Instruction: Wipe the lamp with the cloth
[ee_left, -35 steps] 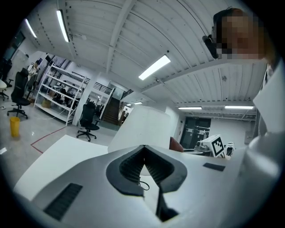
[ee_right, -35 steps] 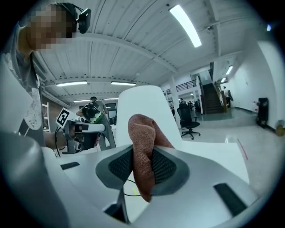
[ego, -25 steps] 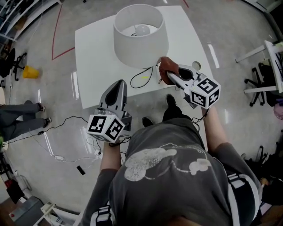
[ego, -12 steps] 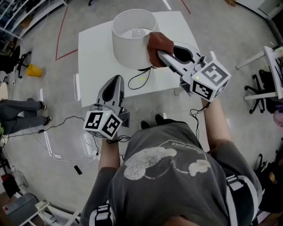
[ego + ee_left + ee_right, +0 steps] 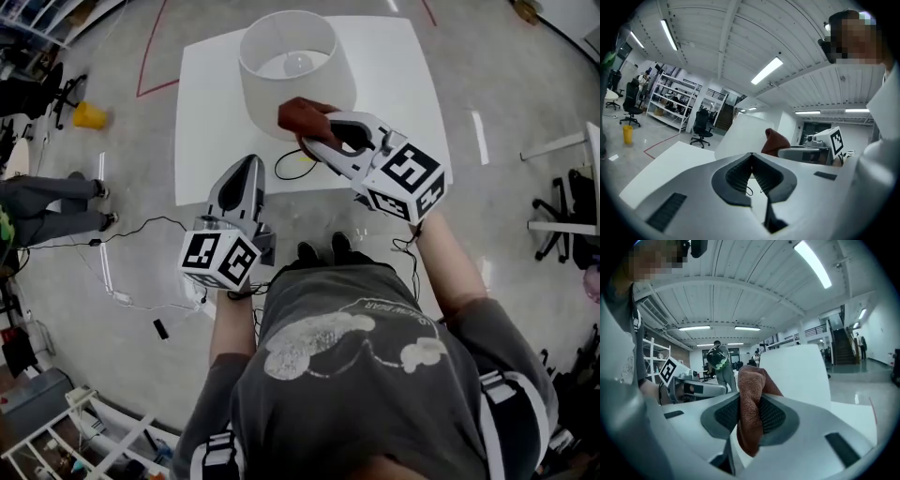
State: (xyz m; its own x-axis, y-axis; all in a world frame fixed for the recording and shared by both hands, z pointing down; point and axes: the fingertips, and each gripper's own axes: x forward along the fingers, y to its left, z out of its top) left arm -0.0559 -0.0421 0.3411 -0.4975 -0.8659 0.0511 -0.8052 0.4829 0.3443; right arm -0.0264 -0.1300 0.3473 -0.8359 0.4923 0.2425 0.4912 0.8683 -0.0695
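**Cloth at the lamp's near wall, right claw leading**

The white tabletop [image 5: 394, 84] carries only the lamp [image 5: 295, 80], which stands upright towards its far-left part. Bare surface lies to the lamp's right and on its near side. The shade is a wide drum that flares downward with a vertical long axis, so I judge a wipe would run around the wall or up and down it.

The right claw [image 5: 317, 141] is much the nearer of the 2. It reaches in from the lamp's near-right and is clenched on the rust-brown cloth [image 5: 300, 114], which bulges out past the claw's tips. The cloth sits against the shade's near wall, low and close to the bottom rim. Whether it presses on the shade or hangs just beside it, I cannot tell.

The left claw [image 5: 251, 167] is closed with nothing in it. It points at the lamp from the near-left and hangs over the tabletop's near edge, apart from the shade.

A thin black cord [image 5: 291, 169] loops on the tabletop below the cloth on the lamp's near side. A low stroke could snag it. The shade's left wall has open room.
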